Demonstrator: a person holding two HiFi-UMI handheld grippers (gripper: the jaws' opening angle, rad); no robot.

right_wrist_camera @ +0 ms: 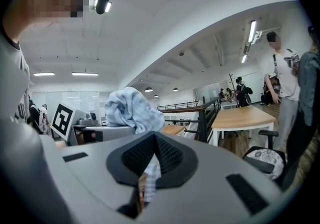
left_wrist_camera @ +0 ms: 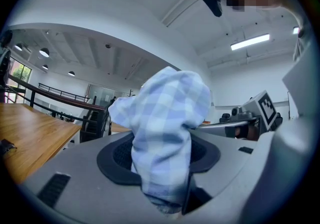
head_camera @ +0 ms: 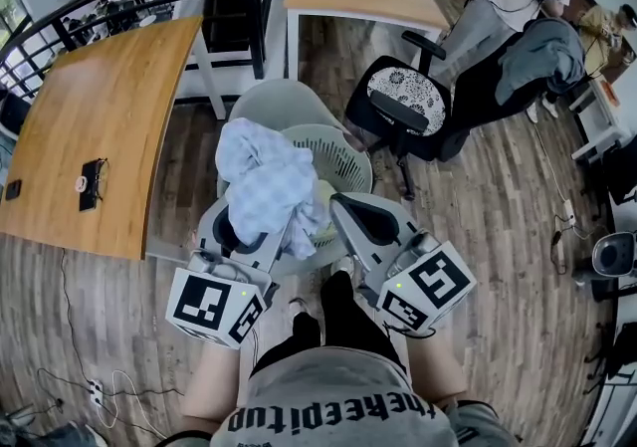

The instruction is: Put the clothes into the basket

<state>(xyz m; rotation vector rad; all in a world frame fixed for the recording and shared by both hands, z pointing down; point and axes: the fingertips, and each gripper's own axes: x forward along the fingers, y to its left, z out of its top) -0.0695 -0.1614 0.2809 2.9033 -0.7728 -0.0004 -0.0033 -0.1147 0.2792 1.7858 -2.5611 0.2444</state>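
Only the head view is showing the white basket, which is sitting on the wooden floor at twelve o'clock from the person, directly under and behind the checked cloth; neither gripper view is catching it. The left gripper view is giving what the head view is hiding: the left gripper is pinching the cloth between its dark pads, with the fabric bulging up above them and hanging down below. The right gripper view is showing the right gripper with its pads pressing together at the tip. A sliver of checked fabric is showing through the slit behind them, though whether that fabric is gripped cannot be told. That view is also taking in a standing person at three o'clock, beside a wooden table. Both hands are holding the grippers roughly level and side by side, marker cubes nearest the body, with the noses angling toward each other over the basket's near rim. An office chair is standing at one o'clock.
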